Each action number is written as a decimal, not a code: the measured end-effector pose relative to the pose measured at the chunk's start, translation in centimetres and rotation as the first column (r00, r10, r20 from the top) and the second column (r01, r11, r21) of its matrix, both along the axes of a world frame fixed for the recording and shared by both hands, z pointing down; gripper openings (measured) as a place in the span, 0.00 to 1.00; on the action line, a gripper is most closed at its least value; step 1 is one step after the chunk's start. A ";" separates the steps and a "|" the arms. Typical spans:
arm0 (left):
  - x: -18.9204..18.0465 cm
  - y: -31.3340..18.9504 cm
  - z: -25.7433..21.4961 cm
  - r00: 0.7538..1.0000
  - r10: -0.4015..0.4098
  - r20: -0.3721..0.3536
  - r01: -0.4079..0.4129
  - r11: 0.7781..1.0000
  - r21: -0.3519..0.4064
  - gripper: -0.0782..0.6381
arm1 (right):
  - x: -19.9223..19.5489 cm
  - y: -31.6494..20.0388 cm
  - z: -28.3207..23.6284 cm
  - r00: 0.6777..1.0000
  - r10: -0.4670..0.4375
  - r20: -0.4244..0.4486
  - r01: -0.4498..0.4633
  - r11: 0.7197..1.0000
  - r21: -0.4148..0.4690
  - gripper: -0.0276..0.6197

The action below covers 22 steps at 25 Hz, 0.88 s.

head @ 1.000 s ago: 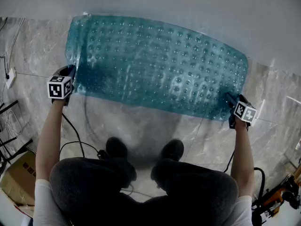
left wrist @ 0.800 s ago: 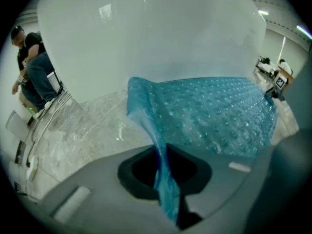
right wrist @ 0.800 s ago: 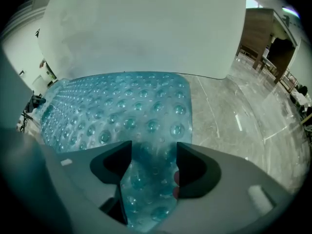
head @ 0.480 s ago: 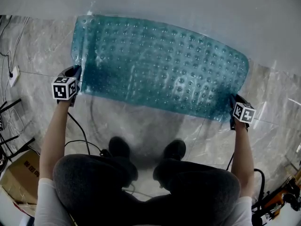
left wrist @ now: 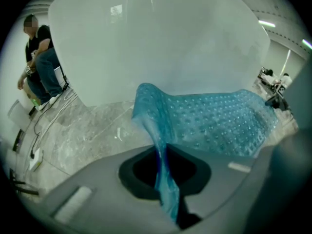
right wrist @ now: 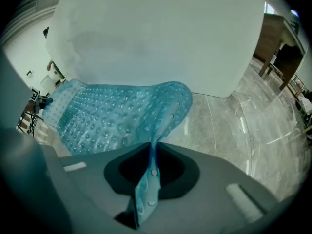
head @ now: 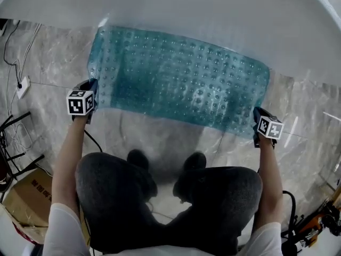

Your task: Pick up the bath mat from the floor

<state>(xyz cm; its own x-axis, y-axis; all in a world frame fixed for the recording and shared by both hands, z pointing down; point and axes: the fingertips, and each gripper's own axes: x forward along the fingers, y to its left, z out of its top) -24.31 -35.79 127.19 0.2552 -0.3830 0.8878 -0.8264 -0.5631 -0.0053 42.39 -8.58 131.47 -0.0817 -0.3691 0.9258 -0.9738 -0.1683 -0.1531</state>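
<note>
Closing right gripper (right wrist: 152,162) jaws newly pinch the bath mat (head: 181,76).

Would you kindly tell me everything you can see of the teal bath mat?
The translucent teal rubbery bath mat is a rounded rectangle covered in rows of small bumps. It lies spread across the marble floor, far edge by a white surface. Its two near corners are raised, one pinched between the closing jaws of the left gripper, the other likewise in the right gripper.

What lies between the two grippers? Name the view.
The bath mat, stretched from left gripper to right gripper, both jaws closing on its corners; head view.
</note>
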 end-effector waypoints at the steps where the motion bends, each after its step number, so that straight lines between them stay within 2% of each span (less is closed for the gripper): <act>1: 0.4 0.2 -1.1 1.000 0.002 -0.001 -0.002 1.000 -0.005 0.15 | -0.4 -0.2 -1.4 1.000 0.000 0.012 0.000 1.000 0.005 0.11; 13: 5.2 3.1 -18.7 0.994 0.105 -0.039 -0.107 0.993 -0.055 0.14 | -5.8 -1.1 -19.5 0.995 -0.065 0.079 0.065 0.998 -0.001 0.10; 16: 5.9 4.9 -24.6 0.990 0.133 -0.043 -0.136 0.988 -0.074 0.14 | -7.6 0.0 -25.4 0.991 -0.101 0.084 0.103 0.994 -0.022 0.10; 22: 5.9 9.2 -38.8 0.990 0.118 -0.078 -0.127 0.985 -0.115 0.13 | -9.6 3.0 -39.9 0.986 -0.117 0.119 0.123 0.992 -0.040 0.10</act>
<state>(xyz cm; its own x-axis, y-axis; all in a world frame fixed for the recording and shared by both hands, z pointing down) -18.42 -26.61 88.41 0.3574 -0.2369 0.9034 -0.7470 -0.6531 0.1243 32.77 -5.62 91.59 -0.2312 -0.3063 0.9234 -0.9633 -0.0609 -0.2614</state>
